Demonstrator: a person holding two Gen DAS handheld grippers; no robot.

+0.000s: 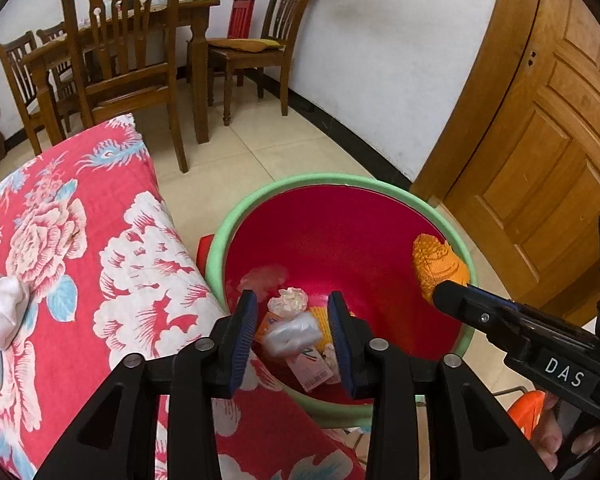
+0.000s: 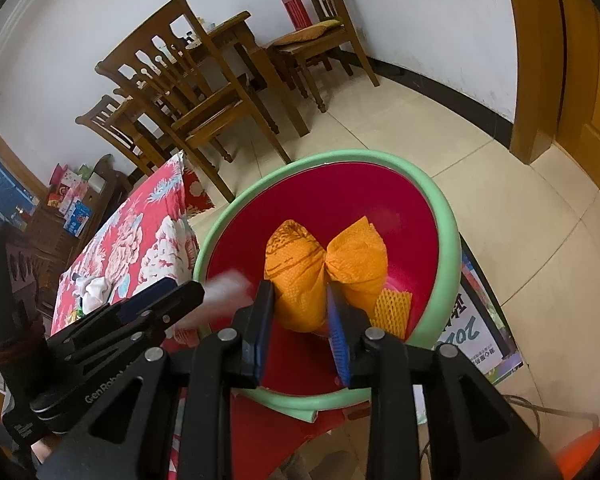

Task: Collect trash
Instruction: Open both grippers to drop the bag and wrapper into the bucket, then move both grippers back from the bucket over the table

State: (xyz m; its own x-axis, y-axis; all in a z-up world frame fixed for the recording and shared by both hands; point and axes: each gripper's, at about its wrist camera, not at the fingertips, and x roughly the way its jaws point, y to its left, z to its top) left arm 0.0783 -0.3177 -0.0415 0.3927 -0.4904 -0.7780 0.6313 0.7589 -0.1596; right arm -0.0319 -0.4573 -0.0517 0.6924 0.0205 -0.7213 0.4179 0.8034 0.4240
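- The left gripper [image 1: 292, 322] fills the bottom centre of the left wrist view; its jaws stand apart with nothing between the blue pads, and loose rubbish shows through the gap, lying lower in the bin.
- The bin [image 1: 260, 200], red inside with a pale green rim, takes up the lower middle of both views and stands on a beige tiled floor [image 1: 260, 152].
- On the bin's bottom, seen in the left wrist view, lie a crumpled white tissue [image 1: 288, 300], a clear plastic wrapper [image 1: 294, 334], a pink printed packet [image 1: 310, 368] with a barcode, and a piece of yellow foam netting [image 1: 320, 324].
- The right gripper [image 2: 300, 316] sits at the bottom centre of the right wrist view; its jaws are narrowly parted around the pinched middle of an orange mesh bundle [image 2: 300, 260]. The pads lie against its sides, so it appears to be held.
- That bundle hangs above the bin's red interior; in the left wrist view it shows at the right edge of the bin, at the tip of the right gripper.
- In the right wrist view a blurred white scrap [image 2: 228, 284] shows just left of centre, by the tip of the left gripper.
- A table covered with a red flowered cloth [image 1: 80, 240] fills the lower left of the left wrist view, touching the bin's rim; a wad of white tissue [image 1: 2, 308] rests on it at the far left.
- Wooden chairs [image 1: 120, 60] and a dining table occupy the upper left; a wooden door [image 1: 540, 140] lines the right side.
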